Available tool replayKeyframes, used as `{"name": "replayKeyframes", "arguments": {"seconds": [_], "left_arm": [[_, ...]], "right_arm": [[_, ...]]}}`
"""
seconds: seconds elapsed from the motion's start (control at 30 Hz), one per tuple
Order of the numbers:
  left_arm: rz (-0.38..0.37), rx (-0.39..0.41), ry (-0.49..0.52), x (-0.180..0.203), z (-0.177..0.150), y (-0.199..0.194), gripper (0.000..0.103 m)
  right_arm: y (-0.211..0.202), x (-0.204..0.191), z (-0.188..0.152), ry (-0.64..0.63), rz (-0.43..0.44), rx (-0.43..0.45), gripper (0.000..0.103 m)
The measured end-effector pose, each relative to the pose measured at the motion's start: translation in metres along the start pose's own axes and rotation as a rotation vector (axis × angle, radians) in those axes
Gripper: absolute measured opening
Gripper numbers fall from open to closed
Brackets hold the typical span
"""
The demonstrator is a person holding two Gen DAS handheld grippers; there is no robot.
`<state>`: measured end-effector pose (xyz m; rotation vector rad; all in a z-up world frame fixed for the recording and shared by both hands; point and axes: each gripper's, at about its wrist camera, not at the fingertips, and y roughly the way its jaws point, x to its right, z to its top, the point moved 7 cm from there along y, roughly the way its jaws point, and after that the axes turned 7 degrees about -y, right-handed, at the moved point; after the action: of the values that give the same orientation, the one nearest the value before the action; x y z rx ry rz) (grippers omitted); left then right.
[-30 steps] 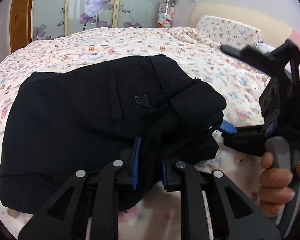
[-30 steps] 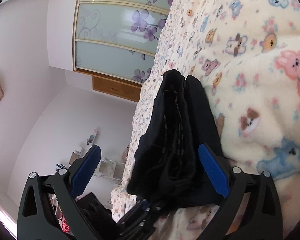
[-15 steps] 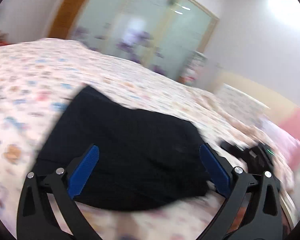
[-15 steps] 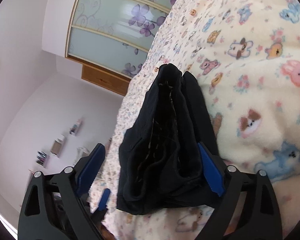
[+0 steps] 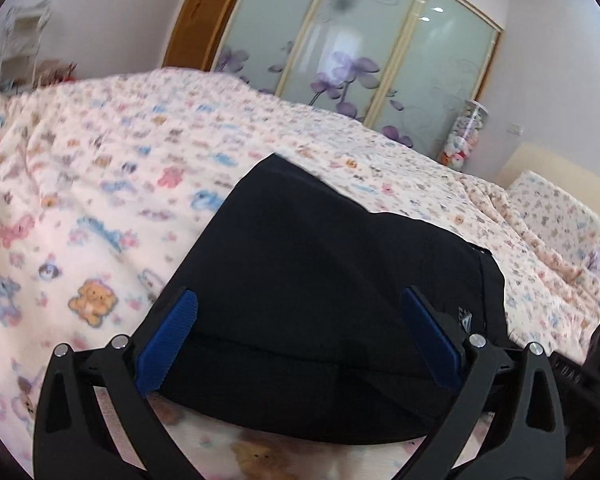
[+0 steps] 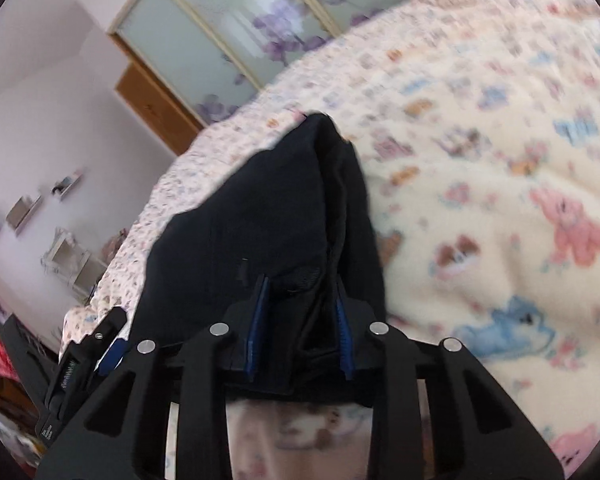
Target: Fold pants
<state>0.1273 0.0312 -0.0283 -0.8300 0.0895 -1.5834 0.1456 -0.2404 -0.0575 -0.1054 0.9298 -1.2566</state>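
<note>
The black pants (image 5: 332,272) lie folded into a compact bundle on the bed. In the left wrist view my left gripper (image 5: 300,320) is open, its blue pads spread wide on either side of the bundle's near edge. In the right wrist view my right gripper (image 6: 302,312) is shut on the near edge of the pants (image 6: 268,216), with cloth pinched between its blue pads. The left gripper's body (image 6: 84,356) shows at the lower left of the right wrist view.
The bed is covered with a cream blanket printed with bears (image 5: 100,184). A pillow (image 5: 556,208) lies at the head. A wardrobe with frosted floral doors (image 5: 360,48) stands behind the bed. White shelves (image 6: 68,256) stand beside it.
My left gripper let go of the pants, opened wide and swung round over the bundle. My right gripper, open before, closed on the near edge of the pants.
</note>
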Motion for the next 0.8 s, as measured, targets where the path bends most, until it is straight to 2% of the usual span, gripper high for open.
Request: {"name": "replayKeyframes", "arguments": {"seconds": [0.1, 0.17, 0.23, 0.27, 0.3, 0.33, 0.37, 0.4, 0.43, 0.47, 0.5, 0.53, 0.57, 0.6, 0.67, 0.7, 0.73, 0.8], "left_arm": [[-0.008, -0.012, -0.02, -0.004, 0.0, 0.002, 0.101], [-0.04, -0.002, -0.039, -0.004, 0.004, 0.001, 0.101], [-0.151, 0.02, -0.108, -0.003, 0.013, -0.004, 0.101], [-0.199, 0.026, -0.137, -0.002, 0.016, -0.005, 0.101], [-0.271, 0.025, -0.176, 0.0, 0.02, -0.006, 0.101], [-0.313, 0.016, -0.196, 0.002, 0.023, -0.004, 0.101], [-0.343, -0.009, -0.206, 0.004, 0.024, 0.002, 0.101], [-0.351, -0.031, -0.209, 0.006, 0.023, 0.007, 0.101], [-0.355, -0.057, -0.212, 0.007, 0.022, 0.012, 0.101], [-0.339, -0.083, -0.206, 0.008, 0.019, 0.018, 0.101], [-0.306, -0.103, -0.176, 0.009, 0.016, 0.023, 0.101], [-0.284, -0.11, -0.154, 0.011, 0.013, 0.026, 0.101], [-0.245, -0.118, -0.121, 0.011, 0.011, 0.029, 0.101], [-0.194, -0.139, -0.091, 0.009, 0.006, 0.036, 0.1], [-0.163, -0.169, -0.086, 0.004, 0.0, 0.045, 0.095], [-0.159, -0.167, -0.092, 0.002, 0.0, 0.045, 0.095], [-0.164, -0.162, -0.098, 0.001, 0.001, 0.044, 0.095], [-0.181, -0.135, -0.127, -0.002, 0.002, 0.038, 0.096]], "right_arm": [[-0.008, 0.003, 0.003, 0.028, 0.015, 0.021, 0.047], [-0.024, 0.0, 0.014, 0.025, 0.014, 0.104, 0.056], [-0.04, -0.007, 0.025, 0.028, 0.08, 0.173, 0.056], [-0.043, -0.014, 0.029, 0.029, 0.14, 0.182, 0.056], [-0.042, -0.022, 0.032, 0.028, 0.21, 0.167, 0.056], [-0.038, -0.03, 0.032, 0.031, 0.277, 0.136, 0.056], [-0.03, -0.04, 0.032, 0.041, 0.347, 0.085, 0.056], [-0.022, -0.045, 0.031, 0.048, 0.387, 0.037, 0.056], [-0.011, -0.049, 0.029, 0.062, 0.404, -0.016, 0.06], [0.0, -0.049, 0.028, 0.075, 0.394, -0.055, 0.065], [0.008, -0.045, 0.029, 0.077, 0.353, -0.069, 0.065], [0.017, -0.034, 0.032, 0.08, 0.27, -0.073, 0.065], [0.026, -0.019, 0.033, 0.109, 0.224, -0.082, 0.056], [0.034, -0.007, 0.034, 0.157, 0.225, -0.09, 0.048], [0.047, 0.026, 0.03, 0.307, 0.261, -0.118, 0.006], [0.049, 0.035, 0.027, 0.358, 0.286, -0.134, 0.0], [0.044, 0.039, 0.026, 0.394, 0.319, -0.135, 0.0], [0.026, 0.031, 0.031, 0.324, 0.283, -0.09, 0.004]]}}
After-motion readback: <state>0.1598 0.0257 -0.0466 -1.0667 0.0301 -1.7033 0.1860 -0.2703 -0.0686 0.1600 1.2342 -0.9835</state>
